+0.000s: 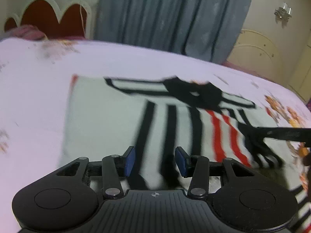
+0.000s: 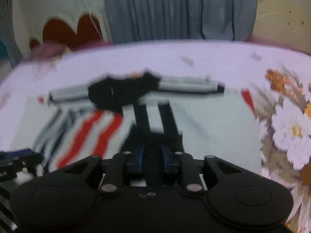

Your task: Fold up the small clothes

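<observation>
Hanging behind the bed [image 1: 48, 89], a grey-blue curtain [image 1: 175, 13] filled the far wall, with a scalloped cream headboard [image 1: 58, 9] to its left and a cream cupboard [image 1: 258, 52] to its right. The bedsheet was pale with orange flowers [image 2: 287, 124] printed along its right side. Both views were blurred, so fine detail was lost. Spread flat on the sheet lay a small shirt [image 1: 108, 120] — white, with black stripes and a few red ones, its black collar [image 1: 196, 93] at the far end and the sleeves stretched out sideways. The left gripper [image 1: 155, 160] hovered at the shirt's near hem, its blue pads [image 1: 129, 160] well apart with a black stripe showing between them and no cloth pinched. To its right, the other tool's dark fingers reached over the striped edge. The right gripper [image 2: 152, 162] sat over the near hem too, its pads close together around dark striped cloth — the blur left it unclear whether they truly clamped the fabric. The left tool's tip showed at that view's lower left edge.
</observation>
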`<action>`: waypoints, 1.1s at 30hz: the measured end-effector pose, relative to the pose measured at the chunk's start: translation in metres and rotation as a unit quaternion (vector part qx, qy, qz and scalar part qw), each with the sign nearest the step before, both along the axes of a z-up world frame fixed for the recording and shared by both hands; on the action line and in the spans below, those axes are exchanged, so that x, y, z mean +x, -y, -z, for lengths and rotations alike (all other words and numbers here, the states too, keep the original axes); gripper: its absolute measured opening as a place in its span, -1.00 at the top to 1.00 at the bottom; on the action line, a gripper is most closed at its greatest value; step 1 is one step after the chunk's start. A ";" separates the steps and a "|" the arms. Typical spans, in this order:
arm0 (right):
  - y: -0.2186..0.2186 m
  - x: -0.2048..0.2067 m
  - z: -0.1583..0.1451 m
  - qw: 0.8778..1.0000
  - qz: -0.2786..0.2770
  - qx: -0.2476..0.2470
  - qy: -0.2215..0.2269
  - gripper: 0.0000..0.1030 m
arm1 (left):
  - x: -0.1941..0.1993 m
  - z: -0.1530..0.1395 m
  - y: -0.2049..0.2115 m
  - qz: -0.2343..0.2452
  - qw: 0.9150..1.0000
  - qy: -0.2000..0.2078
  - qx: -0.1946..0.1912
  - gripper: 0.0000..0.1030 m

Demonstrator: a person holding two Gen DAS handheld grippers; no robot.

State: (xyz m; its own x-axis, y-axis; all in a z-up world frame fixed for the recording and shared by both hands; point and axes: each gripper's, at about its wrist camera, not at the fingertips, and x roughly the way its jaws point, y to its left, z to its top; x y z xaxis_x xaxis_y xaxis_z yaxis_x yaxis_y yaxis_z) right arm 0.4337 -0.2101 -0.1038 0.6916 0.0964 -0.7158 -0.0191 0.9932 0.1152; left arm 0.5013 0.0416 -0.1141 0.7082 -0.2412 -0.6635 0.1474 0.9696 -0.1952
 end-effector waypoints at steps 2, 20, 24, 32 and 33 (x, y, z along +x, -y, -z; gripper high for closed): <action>0.002 0.008 -0.003 1.000 0.002 -0.006 0.004 0.56 | 0.013 0.000 -0.011 -0.015 1.000 -0.001 -0.005 0.13; -0.039 0.068 0.003 1.000 -0.009 0.006 0.007 0.38 | 0.107 0.004 -0.052 -0.033 0.999 -0.001 0.023 0.12; -0.087 0.073 0.006 0.997 -0.077 0.025 0.002 0.45 | 0.097 0.004 -0.012 0.005 1.000 0.003 0.002 0.12; -0.087 0.054 0.017 0.996 -0.073 -0.051 -0.009 0.51 | 0.071 0.021 -0.019 0.006 1.000 0.008 0.029 0.13; -0.072 0.048 0.016 0.997 -0.052 -0.063 -0.008 0.50 | 0.065 0.022 -0.026 0.006 0.999 0.011 0.035 0.13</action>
